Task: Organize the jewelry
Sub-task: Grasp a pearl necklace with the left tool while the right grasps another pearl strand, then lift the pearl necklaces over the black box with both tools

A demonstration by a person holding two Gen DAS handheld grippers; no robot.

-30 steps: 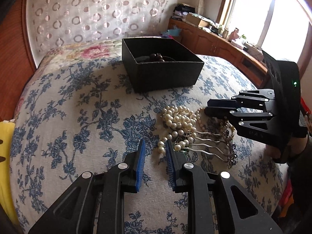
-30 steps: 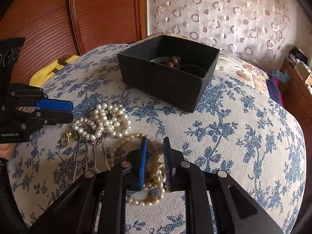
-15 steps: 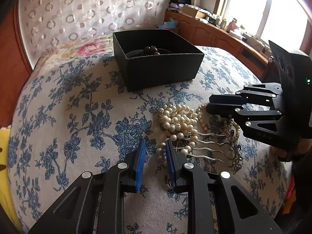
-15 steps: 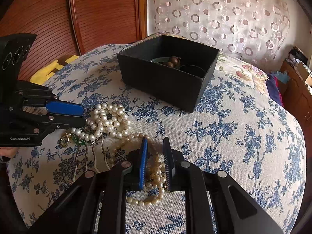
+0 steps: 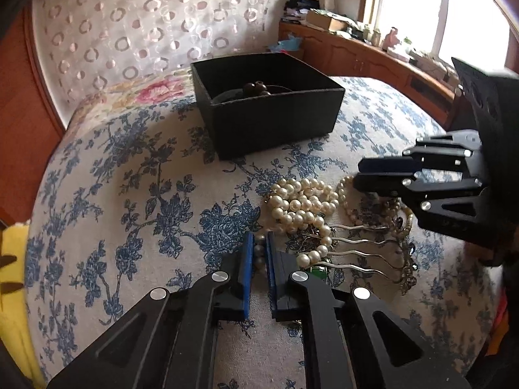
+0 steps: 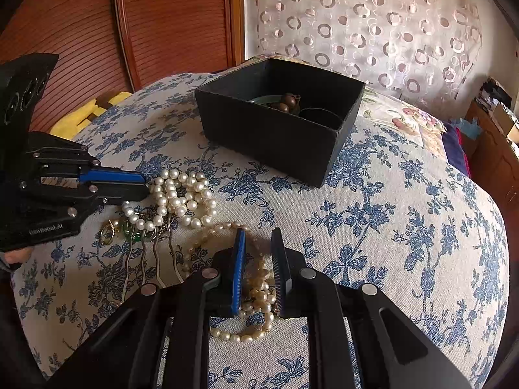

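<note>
On the blue-flowered bedspread lies a heap of jewelry. My left gripper (image 5: 258, 236) has its jaws closing onto the near end of the white pearl necklace (image 5: 298, 204), and the blue pads pinch a strand. In the right wrist view that left gripper (image 6: 146, 184) reaches in from the left beside the white pearl necklace (image 6: 181, 194). My right gripper (image 6: 258, 231) sits over the cream pearl necklace (image 6: 259, 291), whose bunched strands fill the gap between its pads. An open black box (image 5: 275, 120) holding brown beads and bangles stands behind the heap.
Silver wavy hair combs (image 5: 356, 253) and a green-stone piece (image 6: 133, 231) lie tangled beside the pearls. A yellow cloth (image 6: 81, 116) lies off the bed's edge by the wooden panels. A cluttered wooden cabinet (image 5: 373, 55) runs under the window.
My left gripper moved forward to the white pearls and its jaws narrowed onto a strand. The right gripper and the cream necklace stayed put.
</note>
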